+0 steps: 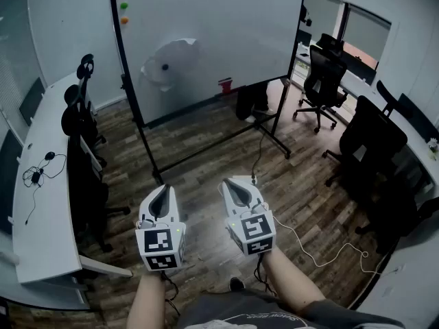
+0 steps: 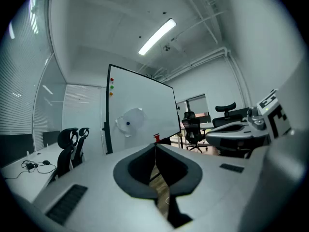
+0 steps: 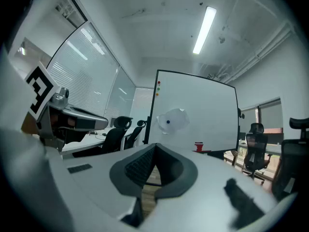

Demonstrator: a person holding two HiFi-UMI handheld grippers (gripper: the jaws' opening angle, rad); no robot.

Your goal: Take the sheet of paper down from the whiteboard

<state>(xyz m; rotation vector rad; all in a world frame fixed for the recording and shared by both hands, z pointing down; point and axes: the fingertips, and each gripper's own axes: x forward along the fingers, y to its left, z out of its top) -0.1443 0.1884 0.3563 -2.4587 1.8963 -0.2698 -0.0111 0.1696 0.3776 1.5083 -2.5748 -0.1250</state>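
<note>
A curled white sheet of paper hangs on the whiteboard, pinned by a dark round magnet. The paper shows on the board in the left gripper view, and the same paper in the right gripper view. Both grippers are held side by side well short of the board, pointing at it. My left gripper is shut with nothing in it, jaws meeting at their tips. My right gripper is also shut and empty.
Three coloured magnets sit at the board's top left, and a red object rests on its tray. The board stands on a black wheeled frame. A long white desk with chairs runs along the left; black office chairs stand right. A white cable trails across the wood floor.
</note>
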